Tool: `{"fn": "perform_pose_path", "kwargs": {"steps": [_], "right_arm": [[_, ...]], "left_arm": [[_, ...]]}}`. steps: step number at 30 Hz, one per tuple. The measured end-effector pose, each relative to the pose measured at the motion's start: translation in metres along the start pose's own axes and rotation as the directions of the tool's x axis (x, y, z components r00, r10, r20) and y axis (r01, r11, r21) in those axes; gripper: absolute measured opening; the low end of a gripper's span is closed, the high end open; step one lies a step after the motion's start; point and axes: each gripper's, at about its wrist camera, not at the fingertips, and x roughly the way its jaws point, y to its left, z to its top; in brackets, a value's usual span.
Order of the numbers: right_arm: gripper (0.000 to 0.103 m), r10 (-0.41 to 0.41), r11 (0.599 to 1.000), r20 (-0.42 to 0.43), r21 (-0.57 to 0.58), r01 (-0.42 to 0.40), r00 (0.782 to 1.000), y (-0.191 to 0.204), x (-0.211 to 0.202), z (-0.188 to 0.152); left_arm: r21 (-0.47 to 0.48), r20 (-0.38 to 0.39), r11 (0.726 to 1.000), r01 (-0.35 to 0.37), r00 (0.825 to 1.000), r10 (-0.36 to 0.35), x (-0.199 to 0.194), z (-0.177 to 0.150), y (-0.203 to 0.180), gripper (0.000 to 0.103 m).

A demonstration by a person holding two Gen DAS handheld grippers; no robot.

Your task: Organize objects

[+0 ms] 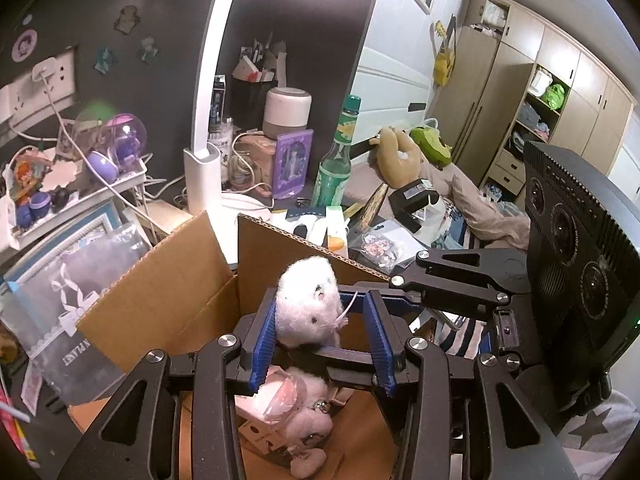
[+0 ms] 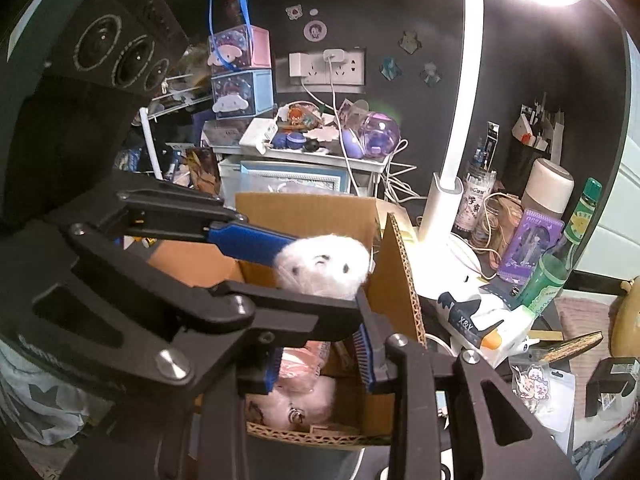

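The white plush toy (image 1: 308, 300) sits pinched in my left claw (image 1: 324, 320), its blue pads (image 1: 267, 332) pressing its sides, held over the open cardboard box (image 1: 168, 288). From my right wrist the same toy (image 2: 324, 266) shows at twelve o'clock above my right claw (image 2: 320, 360), whose jaws stand narrow with nothing gripped between them, pointing down into the box (image 2: 304, 210). Under both claws, on the box floor, lies a pink plush (image 1: 308, 428) with a pink wrapped packet (image 2: 298, 368). At one o'clock from the box on the worktop stands a green bottle (image 1: 336, 160); at eleven o'clock rises the white lamp (image 1: 204, 176).
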Motion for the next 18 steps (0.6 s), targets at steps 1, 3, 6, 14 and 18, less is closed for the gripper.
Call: {"fn": "perform_pose_path", "kwargs": {"steps": [1,3,6,14,18], "right_arm": [[0.028,-0.005,1.0,-0.001,-0.003,0.005,1.0,0.0,0.001,0.0],[0.031,-0.013,1.0,-0.004,-0.007,0.013,1.0,0.001,0.001,0.0],[0.04,-0.008,1.0,-0.011,-0.002,0.008,1.0,0.001,0.002,-0.001],[0.067,-0.003,1.0,0.012,-0.003,0.003,1.0,0.007,-0.003,0.003],[0.077,0.0,1.0,0.03,-0.013,0.001,1.0,0.014,-0.007,0.004]], "left_arm": [[0.002,0.001,1.0,-0.001,1.0,0.001,0.0,0.0,0.0,0.045],[0.001,0.012,1.0,-0.007,1.0,0.007,-0.002,-0.001,0.002,0.062],[-0.008,0.034,1.0,-0.019,0.999,0.019,-0.008,-0.002,0.004,0.076],[-0.005,0.092,0.996,-0.089,0.992,0.089,-0.032,-0.012,0.003,0.092],[-0.01,0.145,0.99,-0.144,0.979,0.144,-0.051,-0.022,0.001,0.096]]}}
